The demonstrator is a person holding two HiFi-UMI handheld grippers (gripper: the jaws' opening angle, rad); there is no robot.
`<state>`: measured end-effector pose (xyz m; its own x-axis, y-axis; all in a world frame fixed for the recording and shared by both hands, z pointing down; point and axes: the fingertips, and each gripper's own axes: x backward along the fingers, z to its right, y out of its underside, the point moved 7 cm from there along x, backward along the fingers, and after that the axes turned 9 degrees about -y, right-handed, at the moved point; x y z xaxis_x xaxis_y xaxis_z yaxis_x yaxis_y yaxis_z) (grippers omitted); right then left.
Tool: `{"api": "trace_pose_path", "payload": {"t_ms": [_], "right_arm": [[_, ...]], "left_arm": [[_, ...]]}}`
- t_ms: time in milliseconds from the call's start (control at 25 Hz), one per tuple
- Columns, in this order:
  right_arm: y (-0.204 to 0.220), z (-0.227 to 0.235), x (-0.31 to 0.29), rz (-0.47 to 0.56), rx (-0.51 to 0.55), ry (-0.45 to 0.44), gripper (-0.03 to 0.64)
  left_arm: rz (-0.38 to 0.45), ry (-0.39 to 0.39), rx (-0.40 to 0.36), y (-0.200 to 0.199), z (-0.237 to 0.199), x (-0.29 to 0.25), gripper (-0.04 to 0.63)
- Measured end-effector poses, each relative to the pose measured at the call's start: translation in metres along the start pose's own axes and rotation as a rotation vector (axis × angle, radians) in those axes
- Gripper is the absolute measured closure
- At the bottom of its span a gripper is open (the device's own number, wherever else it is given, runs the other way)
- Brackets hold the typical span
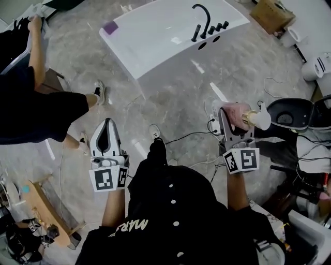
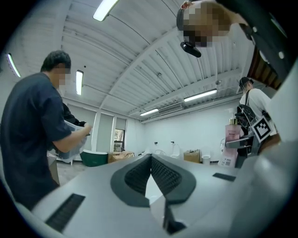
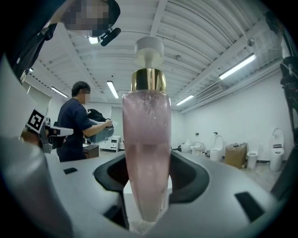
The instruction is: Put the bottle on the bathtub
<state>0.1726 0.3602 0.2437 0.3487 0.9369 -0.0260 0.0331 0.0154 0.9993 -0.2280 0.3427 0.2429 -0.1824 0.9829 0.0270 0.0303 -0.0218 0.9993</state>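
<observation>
A white bathtub (image 1: 155,36) with a black faucet (image 1: 203,19) stands on the marble floor at the far middle. My right gripper (image 1: 231,120) is shut on a pink bottle (image 1: 239,114) with a gold collar and white pump, held well short of the tub, to its right. In the right gripper view the bottle (image 3: 145,153) stands upright between the jaws of the right gripper (image 3: 146,179). My left gripper (image 1: 106,135) hangs at the left, shut and holding nothing. In the left gripper view its pads (image 2: 160,174) meet, and the bottle (image 2: 231,145) shows at the right.
A person in dark clothes (image 1: 36,108) stands at the left, carrying a bin (image 3: 98,131). A purple item (image 1: 109,27) lies on the tub's left corner. Cables (image 1: 191,135) trail across the floor. Toilets (image 1: 289,113) and a cardboard box (image 1: 271,13) crowd the right side.
</observation>
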Motion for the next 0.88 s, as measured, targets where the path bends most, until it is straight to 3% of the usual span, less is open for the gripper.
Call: {"api": "trace_pose_path", "payload": {"t_ms": [480,880], "right_arm": [[-0.014,0.03,-0.137,0.015,-0.007,0.045,0.388],[-0.014,0.026,-0.204,0.007,-0.01,0.033,0.388]], "left_arm": [[0.029,0.055,0.01,-0.008,-0.043,-0.15,0.584],[0.009,0.081,0.02,0.003,-0.077,-0.204,0.584]]}}
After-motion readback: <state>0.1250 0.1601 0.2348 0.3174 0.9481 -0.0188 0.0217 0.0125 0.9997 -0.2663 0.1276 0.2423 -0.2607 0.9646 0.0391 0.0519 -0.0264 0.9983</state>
